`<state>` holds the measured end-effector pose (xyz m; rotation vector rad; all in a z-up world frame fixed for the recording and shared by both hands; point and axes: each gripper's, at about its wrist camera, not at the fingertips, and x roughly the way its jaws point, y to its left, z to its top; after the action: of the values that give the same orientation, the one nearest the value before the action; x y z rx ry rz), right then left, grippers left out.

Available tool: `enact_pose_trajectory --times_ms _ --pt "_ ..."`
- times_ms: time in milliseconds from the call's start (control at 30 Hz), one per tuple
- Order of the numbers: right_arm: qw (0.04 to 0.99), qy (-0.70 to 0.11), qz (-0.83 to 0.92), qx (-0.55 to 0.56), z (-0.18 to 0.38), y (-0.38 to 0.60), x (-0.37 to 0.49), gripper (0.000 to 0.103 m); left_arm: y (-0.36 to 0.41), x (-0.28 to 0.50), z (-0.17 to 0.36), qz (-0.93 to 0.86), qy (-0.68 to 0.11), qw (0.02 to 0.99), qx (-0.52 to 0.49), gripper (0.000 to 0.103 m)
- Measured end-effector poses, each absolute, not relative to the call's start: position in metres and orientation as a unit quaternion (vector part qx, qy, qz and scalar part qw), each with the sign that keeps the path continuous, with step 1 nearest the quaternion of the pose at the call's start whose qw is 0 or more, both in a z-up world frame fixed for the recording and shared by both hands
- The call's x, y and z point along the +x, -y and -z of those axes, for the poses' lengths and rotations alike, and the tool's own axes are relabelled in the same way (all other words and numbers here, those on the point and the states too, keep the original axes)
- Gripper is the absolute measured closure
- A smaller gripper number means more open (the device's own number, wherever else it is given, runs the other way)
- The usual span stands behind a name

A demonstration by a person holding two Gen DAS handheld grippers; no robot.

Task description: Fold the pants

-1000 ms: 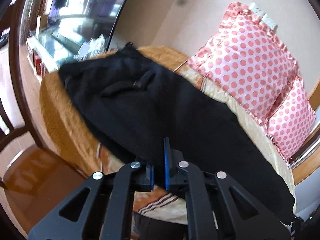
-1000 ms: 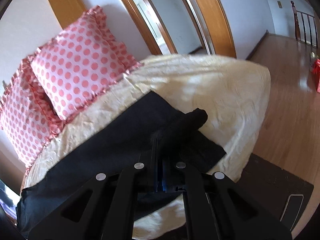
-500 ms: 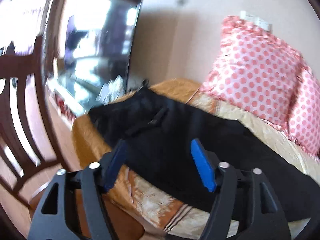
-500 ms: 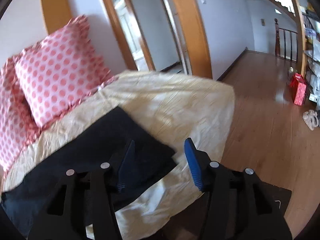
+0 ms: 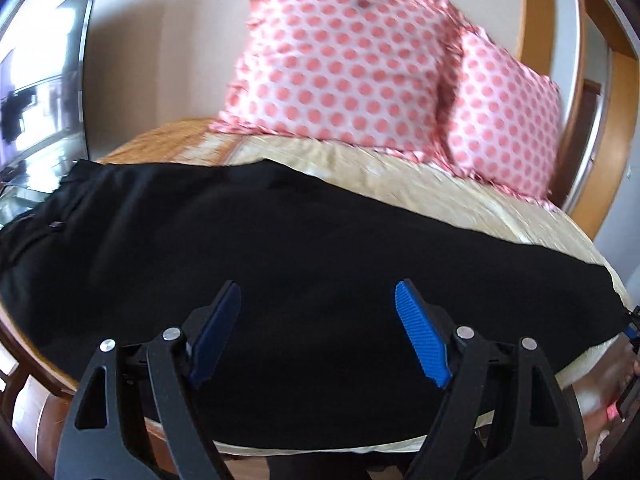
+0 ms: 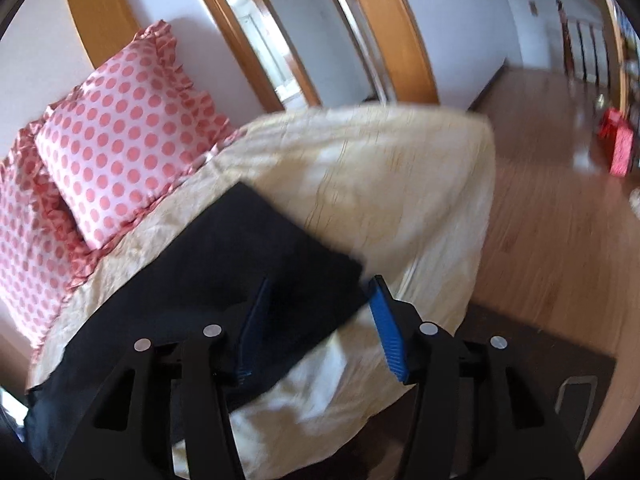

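Left tongs (image 5: 318, 330) and right tongs (image 6: 318, 324) share one build: matte black plastic arms with triangular cut-outs, round silver screws at the pivots, and bright blue ribbed pads (image 5: 420, 336) lining each finger's inner face.

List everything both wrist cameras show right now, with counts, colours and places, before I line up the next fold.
pants: one, black, laid flat lengthwise across the bed, hem end toward the right gripper.
bedspread: one, cream, under the pants.
pillows: two, pink with red dots, upright against the wall behind the pants.
television: one, dark screen, far left in the left wrist view.
door frames: orange wood, behind the bed.
floor: brown wood, right of the bed.
red bag: one, on the floor, blurred.
left gripper: black with blue pads, open, above the pants.
right gripper: same, open, at the hem corner.
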<state>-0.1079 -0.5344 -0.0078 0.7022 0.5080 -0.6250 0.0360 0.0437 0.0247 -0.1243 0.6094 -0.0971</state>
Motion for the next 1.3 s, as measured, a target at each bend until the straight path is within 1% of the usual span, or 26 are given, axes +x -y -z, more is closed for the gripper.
enact_pose_trajectory --times_ms 67,200,267,333,367,433,467,500,633,800,933,1033,1100,1200,1233,1300 --pt "0.867 -0.228 0.297 0.329 0.008 0.523 -0.112 0.059 -0.037 0.038 -0.022 0.054 -0.304 0.950 -0.051 0.024" --pt "0.881 -0.229 0.313 0.270 -0.002 0.504 -0.106 0.062 -0.025 0.045 -0.019 0.057 -0.306 0.950 -0.029 0.023" --pt "0.884 -0.221 0.316 0.266 -0.003 0.503 -0.106 0.066 -0.024 0.045 -0.016 0.058 -0.310 0.948 -0.030 0.021" --pt "0.884 -0.215 0.322 0.263 -0.004 0.505 -0.106 0.067 -0.024 0.047 -0.012 0.060 -0.316 0.946 -0.034 0.020" --pt "0.882 -0.218 0.325 0.263 -0.004 0.508 -0.104 0.068 -0.025 0.047 -0.009 0.061 -0.321 0.944 -0.037 0.020" --pt "0.880 -0.215 0.333 0.262 -0.004 0.513 -0.101 0.076 -0.026 0.046 -0.006 0.061 -0.323 0.944 -0.037 0.020" --pt "0.881 -0.215 0.333 0.258 -0.004 0.513 -0.100 0.087 -0.026 0.045 -0.006 0.062 -0.320 0.945 -0.036 0.019" --pt "0.882 -0.218 0.333 0.253 -0.005 0.513 -0.098 0.094 -0.026 0.045 -0.005 0.062 -0.319 0.945 -0.036 0.017" --pt "0.894 -0.192 0.301 0.271 -0.016 0.512 -0.098 0.096 -0.022 0.044 -0.003 0.067 -0.318 0.946 -0.022 0.013" --pt "0.931 -0.150 0.221 0.249 -0.062 0.481 -0.076 0.096 -0.016 0.044 0.000 0.069 -0.314 0.947 -0.007 0.006" --pt "0.959 -0.123 0.095 0.237 -0.102 0.428 -0.035 0.096 -0.014 0.044 0.001 0.065 -0.309 0.949 -0.003 0.004" --pt "0.969 -0.117 -0.020 0.218 -0.122 0.365 0.002 0.096 -0.015 0.044 0.000 0.065 -0.306 0.950 -0.008 0.004" --pt "0.964 -0.133 -0.109 0.204 -0.124 0.311 0.027 0.096 -0.019 0.044 -0.002 0.071 -0.306 0.949 -0.026 0.004" --pt "0.942 -0.191 -0.215 0.173 -0.105 0.236 0.057 0.096 -0.031 0.040 -0.010 0.077 -0.301 0.949 -0.055 0.005" --pt "0.929 -0.229 -0.246 0.158 -0.088 0.207 0.066 0.096 -0.036 0.036 -0.015 0.072 -0.292 0.952 -0.059 0.005" --pt "0.911 -0.277 -0.269 0.143 -0.064 0.178 0.074 0.096 -0.048 0.028 -0.025 0.050 -0.271 0.960 -0.056 0.004"
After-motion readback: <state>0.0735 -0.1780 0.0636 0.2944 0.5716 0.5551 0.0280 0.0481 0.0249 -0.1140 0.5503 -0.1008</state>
